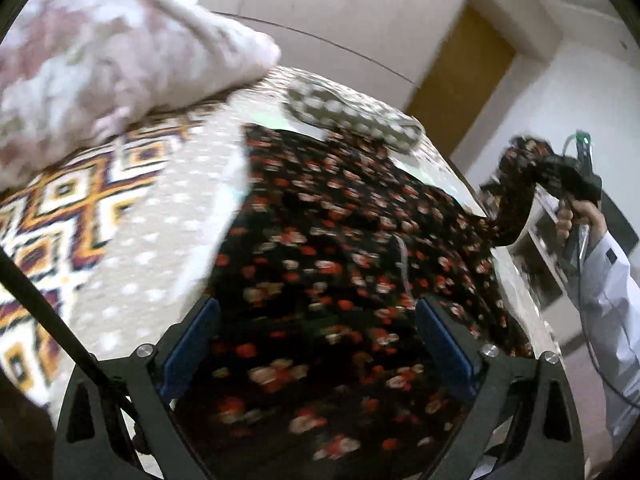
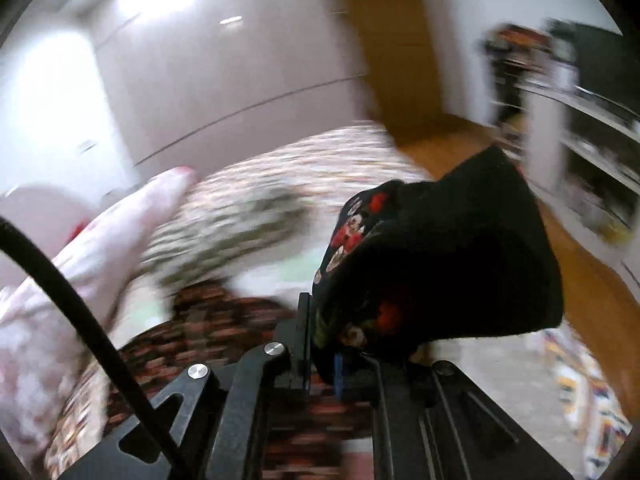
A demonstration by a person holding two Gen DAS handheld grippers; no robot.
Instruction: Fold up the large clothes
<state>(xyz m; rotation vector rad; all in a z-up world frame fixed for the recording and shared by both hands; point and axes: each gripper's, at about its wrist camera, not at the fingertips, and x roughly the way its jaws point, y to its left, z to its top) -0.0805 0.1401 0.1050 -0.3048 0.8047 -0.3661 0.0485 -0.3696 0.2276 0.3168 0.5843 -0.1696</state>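
A large black garment with red and white flowers lies spread over the bed. My left gripper hovers above its near part, jaws wide apart with blue pads and nothing between them. At the right of that view, a hand holds my right gripper raised off the bed's side, shut on a corner of the garment that hangs down from it. In the right wrist view that gripper is shut on a bunched fold of the floral garment, which hides the right finger.
A pink fluffy blanket is heaped at the left. A folded green dotted cloth lies at the bed's far end. A patterned orange and purple cover lies left. White wardrobe doors stand behind; shelves and wooden floor lie to the right.
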